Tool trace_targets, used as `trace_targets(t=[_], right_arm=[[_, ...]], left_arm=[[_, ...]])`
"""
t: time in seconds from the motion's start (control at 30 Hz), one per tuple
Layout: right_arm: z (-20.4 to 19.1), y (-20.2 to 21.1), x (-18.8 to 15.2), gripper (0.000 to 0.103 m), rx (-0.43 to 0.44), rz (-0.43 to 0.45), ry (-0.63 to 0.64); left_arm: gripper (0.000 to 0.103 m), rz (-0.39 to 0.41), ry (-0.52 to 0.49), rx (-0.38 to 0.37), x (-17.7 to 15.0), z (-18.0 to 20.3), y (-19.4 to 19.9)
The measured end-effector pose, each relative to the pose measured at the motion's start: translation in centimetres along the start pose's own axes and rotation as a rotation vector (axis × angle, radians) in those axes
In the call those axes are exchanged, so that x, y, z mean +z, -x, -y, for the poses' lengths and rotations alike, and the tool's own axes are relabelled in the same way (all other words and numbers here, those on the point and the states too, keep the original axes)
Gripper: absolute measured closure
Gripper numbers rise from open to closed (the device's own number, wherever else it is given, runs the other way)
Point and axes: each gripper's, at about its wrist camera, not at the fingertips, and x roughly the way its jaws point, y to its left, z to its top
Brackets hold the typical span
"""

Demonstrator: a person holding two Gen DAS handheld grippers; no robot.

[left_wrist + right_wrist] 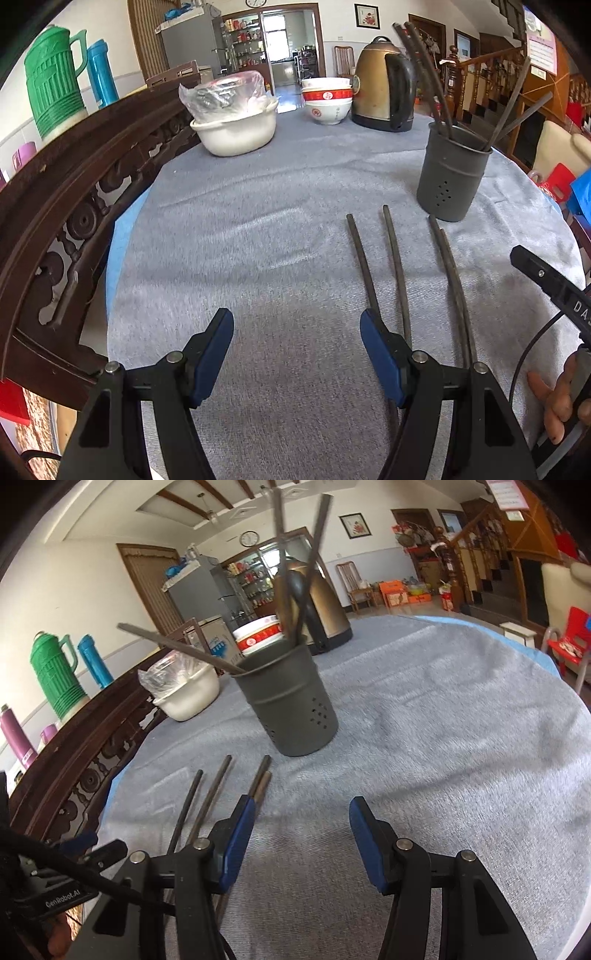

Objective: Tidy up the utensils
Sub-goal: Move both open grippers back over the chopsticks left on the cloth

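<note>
Both claws, left gripper (297, 325) and right gripper (301, 814), gape empty above chopsticks (397, 266); "GenRobot.AI" label (62, 898) is readable beside them.

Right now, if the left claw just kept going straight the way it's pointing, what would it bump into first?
Probably just the grey tablecloth: the left claw is open, angled down at bare cloth. The loose chopsticks lie just to its right, and the white bowl sits farther on, though depth is hard to judge.
</note>
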Motion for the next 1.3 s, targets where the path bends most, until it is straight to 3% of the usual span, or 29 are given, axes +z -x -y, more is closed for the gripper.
trace_targets(t=[0.67,1.3], right_arm=[[1.7,-1.0,-0.2,0.045,-0.053,-0.051,-0.092],[2.9,-0.6,-0.2,0.045,0.030,-0.027,-0.154]], left_arm=[[0.031,0.014,0.008,-0.014,-1.9,-0.2,-2.1],[0.031,0.073,0.073,0.029,-3.2,-0.5,-2.5]])
